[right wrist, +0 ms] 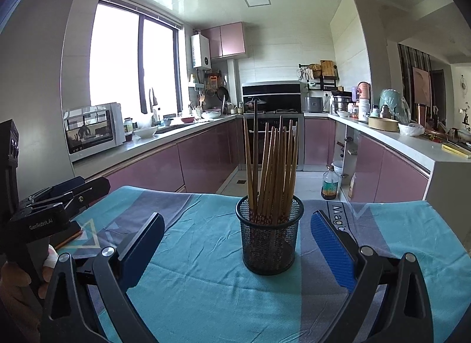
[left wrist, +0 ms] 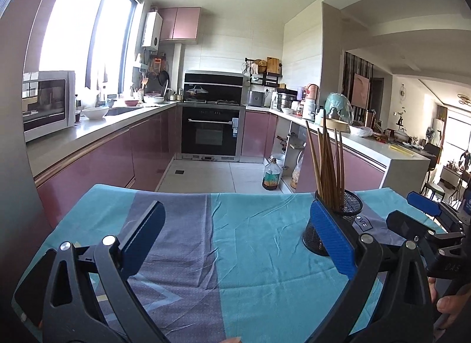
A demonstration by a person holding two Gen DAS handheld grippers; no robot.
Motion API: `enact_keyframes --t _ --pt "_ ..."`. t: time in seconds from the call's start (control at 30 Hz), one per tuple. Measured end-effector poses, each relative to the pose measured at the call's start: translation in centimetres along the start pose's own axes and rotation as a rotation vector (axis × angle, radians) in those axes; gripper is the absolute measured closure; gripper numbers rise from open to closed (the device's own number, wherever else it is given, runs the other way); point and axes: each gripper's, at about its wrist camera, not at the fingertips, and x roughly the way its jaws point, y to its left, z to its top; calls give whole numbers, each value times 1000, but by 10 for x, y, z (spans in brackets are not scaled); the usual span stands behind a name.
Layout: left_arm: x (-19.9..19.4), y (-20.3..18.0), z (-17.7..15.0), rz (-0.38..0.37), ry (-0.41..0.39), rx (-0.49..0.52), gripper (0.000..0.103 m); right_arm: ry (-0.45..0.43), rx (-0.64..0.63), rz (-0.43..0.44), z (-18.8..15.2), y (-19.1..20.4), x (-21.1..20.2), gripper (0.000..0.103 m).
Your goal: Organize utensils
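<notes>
A black mesh cup (right wrist: 269, 240) stands upright on the blue and grey tablecloth (right wrist: 206, 298). Several brown chopsticks (right wrist: 272, 172) stand in it, tips up. My right gripper (right wrist: 240, 247) is open and empty, its blue pads on either side of the cup and a little nearer than it. In the left wrist view the cup (left wrist: 338, 219) with the chopsticks (left wrist: 326, 163) stands just behind my right-hand pad. My left gripper (left wrist: 238, 238) is open and empty over bare cloth. The right gripper's body (left wrist: 424, 225) shows at the right edge.
The table's far edge (right wrist: 265, 195) drops to the kitchen floor. Pink counters (right wrist: 176, 160) run along both sides, with an oven (left wrist: 213, 133) at the back. An oil bottle (right wrist: 329, 184) stands on the floor. The left gripper's body (right wrist: 44, 210) is at the left.
</notes>
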Motion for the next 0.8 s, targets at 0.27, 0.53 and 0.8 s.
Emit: enact_keyframes --t 0.27,0.53,0.8 --pt "-13 -6 -2 -8 -14 11 6 -19 5 -2 1 2 -7 7" --pt "-18 -6 -1 -11 -33 9 6 -26 16 -13 -2 1 -10 7" --pt "-21 -8 -4 -6 -54 9 6 -51 21 -23 -2 1 -14 7"
